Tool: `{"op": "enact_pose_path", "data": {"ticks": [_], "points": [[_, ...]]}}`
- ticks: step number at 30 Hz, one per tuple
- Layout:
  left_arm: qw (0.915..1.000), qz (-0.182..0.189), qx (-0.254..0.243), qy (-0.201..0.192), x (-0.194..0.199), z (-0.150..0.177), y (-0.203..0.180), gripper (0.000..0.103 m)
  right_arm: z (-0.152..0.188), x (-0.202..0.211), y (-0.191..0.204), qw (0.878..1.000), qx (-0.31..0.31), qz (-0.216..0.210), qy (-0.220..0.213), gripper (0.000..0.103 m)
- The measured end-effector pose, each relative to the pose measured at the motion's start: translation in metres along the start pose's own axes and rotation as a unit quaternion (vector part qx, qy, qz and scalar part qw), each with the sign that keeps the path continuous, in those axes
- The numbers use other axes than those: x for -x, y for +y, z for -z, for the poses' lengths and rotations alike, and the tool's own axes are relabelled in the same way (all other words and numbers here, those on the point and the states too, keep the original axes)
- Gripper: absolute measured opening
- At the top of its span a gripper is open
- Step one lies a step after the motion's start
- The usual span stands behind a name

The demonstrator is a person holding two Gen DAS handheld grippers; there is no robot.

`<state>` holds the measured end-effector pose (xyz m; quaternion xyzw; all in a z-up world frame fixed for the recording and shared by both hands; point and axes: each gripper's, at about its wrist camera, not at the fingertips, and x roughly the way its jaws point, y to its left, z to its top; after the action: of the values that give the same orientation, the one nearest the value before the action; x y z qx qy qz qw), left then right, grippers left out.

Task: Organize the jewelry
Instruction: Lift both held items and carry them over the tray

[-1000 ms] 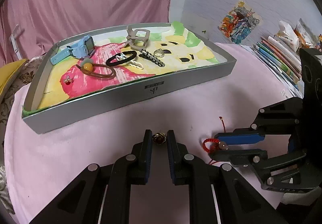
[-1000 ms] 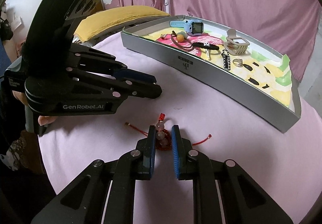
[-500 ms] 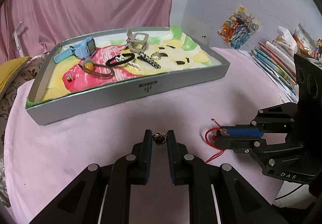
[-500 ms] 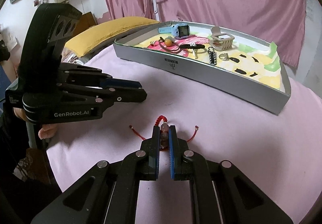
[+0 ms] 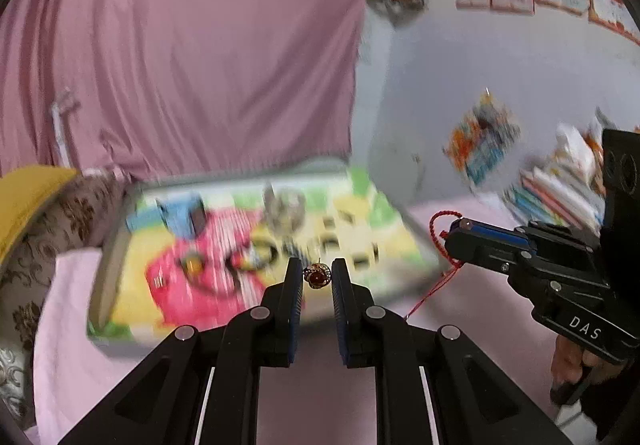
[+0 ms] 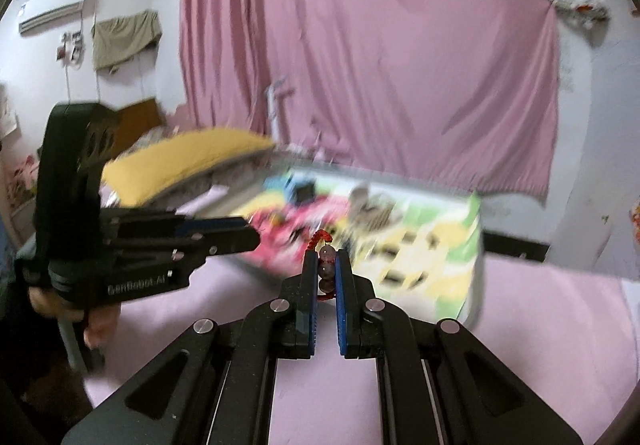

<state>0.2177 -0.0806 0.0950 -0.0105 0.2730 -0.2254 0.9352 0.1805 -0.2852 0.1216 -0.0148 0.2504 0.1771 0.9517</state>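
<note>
The left gripper (image 5: 317, 277) holds a small gold ring with a red stone (image 5: 317, 276) between narrow jaws at their tips, low centre of its frame, stone facing the camera. The right gripper (image 6: 325, 265) has its jaws clamped on a red-cord bead bracelet (image 6: 326, 269); the beads line up along the fingers, cord loop at the tips. Behind both, mid-frame, lies the blurred grey tray (image 5: 105, 277), its long axis across the frame. Pink desk (image 6: 560, 325) lies open at lower right.
</note>
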Motion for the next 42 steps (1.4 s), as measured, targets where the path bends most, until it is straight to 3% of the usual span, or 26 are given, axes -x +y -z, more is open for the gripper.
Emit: {"op": "enact_pose_path", "data": {"ticks": [8, 16, 27, 35, 42], "points": [[0.9942, -0.036, 0.002, -0.101, -0.008, -0.034, -0.004, 0.014, -0.028, -0.005, -0.014, 0.992, -0.025, 0.061, -0.11, 0.007], [0.9884, -0.073, 0.008, -0.133, -0.034, -0.047, 0.001, 0.014, -0.041, -0.04, -0.027, 0.987, -0.039, 0.084, -0.133, 0.007], [0.9917, -0.087, 0.034, -0.088, -0.077, -0.04, 0.02, 0.014, -0.04, -0.087, -0.046, 0.989, -0.059, 0.097, -0.092, 0.007], [0.9962, -0.077, 0.039, -0.005, -0.103, -0.037, 0.024, 0.014, -0.028, -0.109, -0.063, 0.991, -0.084, 0.102, -0.016, 0.007], [0.9953, -0.063, 0.033, 0.066, -0.123, -0.03, 0.025, 0.014, -0.013, -0.13, -0.072, 0.99, -0.102, 0.082, 0.052, 0.007]]}}
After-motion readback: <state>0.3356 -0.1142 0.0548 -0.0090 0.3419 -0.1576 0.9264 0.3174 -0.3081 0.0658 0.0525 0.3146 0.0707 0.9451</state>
